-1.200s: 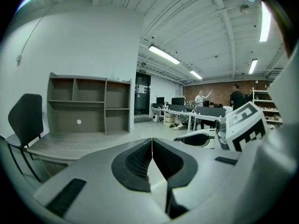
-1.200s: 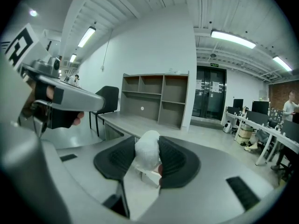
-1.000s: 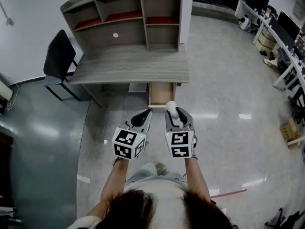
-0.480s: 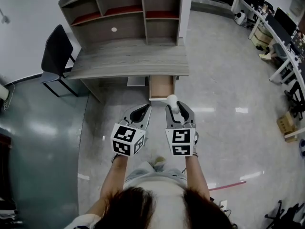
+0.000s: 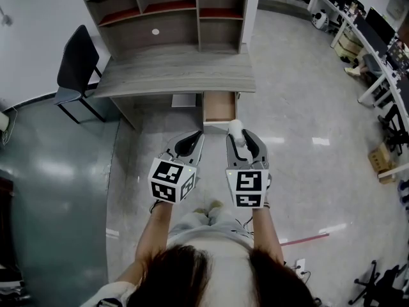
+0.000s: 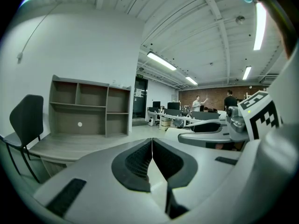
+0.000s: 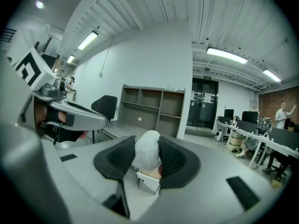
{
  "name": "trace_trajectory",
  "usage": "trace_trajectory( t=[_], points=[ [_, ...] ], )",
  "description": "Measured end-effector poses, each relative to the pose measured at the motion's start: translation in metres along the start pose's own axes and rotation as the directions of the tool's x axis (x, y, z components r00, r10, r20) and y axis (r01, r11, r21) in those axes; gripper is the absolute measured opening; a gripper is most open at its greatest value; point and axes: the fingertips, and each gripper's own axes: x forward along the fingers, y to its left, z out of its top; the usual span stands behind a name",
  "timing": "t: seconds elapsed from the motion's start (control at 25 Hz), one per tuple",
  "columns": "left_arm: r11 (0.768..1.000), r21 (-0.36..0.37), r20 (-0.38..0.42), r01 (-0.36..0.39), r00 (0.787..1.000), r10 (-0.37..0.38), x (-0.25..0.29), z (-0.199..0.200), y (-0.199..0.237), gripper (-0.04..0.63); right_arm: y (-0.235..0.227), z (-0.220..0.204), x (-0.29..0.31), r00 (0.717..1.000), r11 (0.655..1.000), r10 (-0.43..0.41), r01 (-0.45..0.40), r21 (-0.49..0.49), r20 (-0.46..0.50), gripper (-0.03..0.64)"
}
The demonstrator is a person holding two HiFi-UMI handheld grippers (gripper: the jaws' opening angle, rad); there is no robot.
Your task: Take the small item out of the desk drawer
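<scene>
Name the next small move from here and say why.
Probably carry the small white item forward and set it on the desk top. The right hand-held gripper is clamped on it, already clear of the open drawer, so the item only needs somewhere to rest.

Wide open floor (image 5: 307, 126) off to the right, easy passage there. Straight ahead the pulled-out drawer (image 5: 219, 109) juts from under the desk (image 5: 172, 75). The shelf unit (image 5: 160, 24) walls off the desk's back, and the chair (image 5: 77, 66) crowds its left end.
</scene>
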Motion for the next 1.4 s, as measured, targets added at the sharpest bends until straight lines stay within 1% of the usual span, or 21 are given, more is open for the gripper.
trace_trajectory(
  t=[0.36,0.68,1.16,1.4],
  points=[
    [1.0,-0.001,0.039,0.009,0.999,-0.009,-0.025,0.005,0.005,0.018,0.022,0.017,-0.018,0.999,1.0,-0.021,0.021,-0.013,0.034,0.164],
    [1.0,0.005,0.048,0.006,0.999,-0.006,-0.037,0.005,0.012,0.018,0.033,0.028,-0.024,0.998,0.999,-0.032,0.033,-0.018,0.055,0.164],
    [1.0,0.013,0.045,0.012,0.999,-0.013,-0.032,0.007,0.015,0.018,0.033,0.035,-0.022,0.997,0.999,-0.036,0.038,-0.017,0.068,0.164],
    [1.0,0.007,0.042,0.004,0.999,-0.004,-0.025,0.007,0.019,0.018,0.03,0.038,-0.015,0.997,0.999,-0.023,0.025,-0.025,0.075,0.164]
  ],
)
